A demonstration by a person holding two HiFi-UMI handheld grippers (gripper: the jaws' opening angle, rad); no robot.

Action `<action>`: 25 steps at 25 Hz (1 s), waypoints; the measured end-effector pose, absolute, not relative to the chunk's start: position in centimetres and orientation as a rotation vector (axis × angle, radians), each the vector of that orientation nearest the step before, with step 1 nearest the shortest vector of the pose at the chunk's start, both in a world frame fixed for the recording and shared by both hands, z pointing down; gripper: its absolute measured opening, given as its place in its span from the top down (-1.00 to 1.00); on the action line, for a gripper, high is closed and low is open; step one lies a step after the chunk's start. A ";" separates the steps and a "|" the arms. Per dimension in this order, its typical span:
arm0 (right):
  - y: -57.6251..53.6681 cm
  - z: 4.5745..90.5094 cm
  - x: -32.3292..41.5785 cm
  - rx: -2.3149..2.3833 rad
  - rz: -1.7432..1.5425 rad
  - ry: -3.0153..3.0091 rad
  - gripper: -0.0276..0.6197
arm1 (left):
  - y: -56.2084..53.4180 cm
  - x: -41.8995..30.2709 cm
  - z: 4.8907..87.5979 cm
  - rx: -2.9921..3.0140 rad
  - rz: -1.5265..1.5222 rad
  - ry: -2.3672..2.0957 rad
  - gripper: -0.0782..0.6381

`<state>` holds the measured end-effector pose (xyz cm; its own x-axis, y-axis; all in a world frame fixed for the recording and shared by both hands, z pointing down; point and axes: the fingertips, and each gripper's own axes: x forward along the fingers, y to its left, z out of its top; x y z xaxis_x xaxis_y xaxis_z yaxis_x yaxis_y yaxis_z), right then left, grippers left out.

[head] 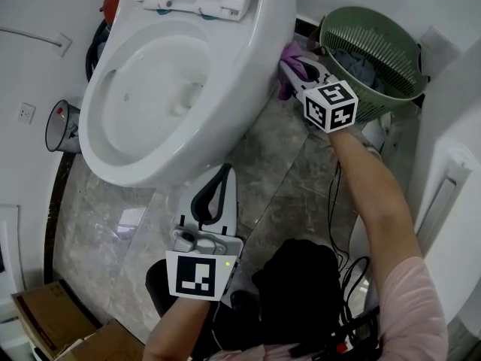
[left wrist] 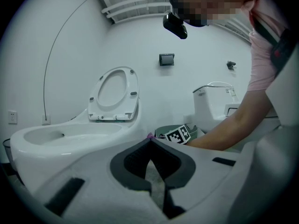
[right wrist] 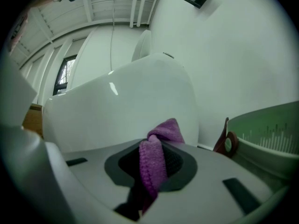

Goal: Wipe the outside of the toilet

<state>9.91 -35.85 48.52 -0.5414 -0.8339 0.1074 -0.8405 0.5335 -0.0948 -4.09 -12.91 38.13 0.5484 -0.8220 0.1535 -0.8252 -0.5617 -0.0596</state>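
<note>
Two grippers, one cloth: the right gripper [head: 299, 72] had its jaws pinched on a purple cloth [right wrist: 156, 158], held up against the outer flank of the toilet [head: 252, 59], just beside a green basket [head: 376, 47]. That flank lay to the left of the jaws and curved back toward the person — the next stroke would probably have to follow it. The left gripper [head: 223, 175], jaws pressed together on nothing, hung below the bowl's front, well apart from the cloth
</note>
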 end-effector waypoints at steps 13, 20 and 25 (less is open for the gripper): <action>-32.5 48.2 7.3 1.377 0.186 -2.719 0.73 | -11.1 -6.5 37.2 2.746 0.228 -1.476 0.76; -30.6 47.8 5.6 1.352 0.194 -2.739 0.73 | -9.9 -8.1 36.8 2.753 0.251 -1.490 0.76; -29.1 47.6 4.3 1.333 0.200 -2.756 0.73 | -9.2 -9.0 36.3 2.751 0.238 -1.503 0.76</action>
<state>4.31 -29.06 47.58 -0.6201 -0.7749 0.1226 -0.7845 0.6143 -0.0851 -9.00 -9.22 36.28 0.5315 -0.8367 0.1317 -0.8364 -0.5430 -0.0742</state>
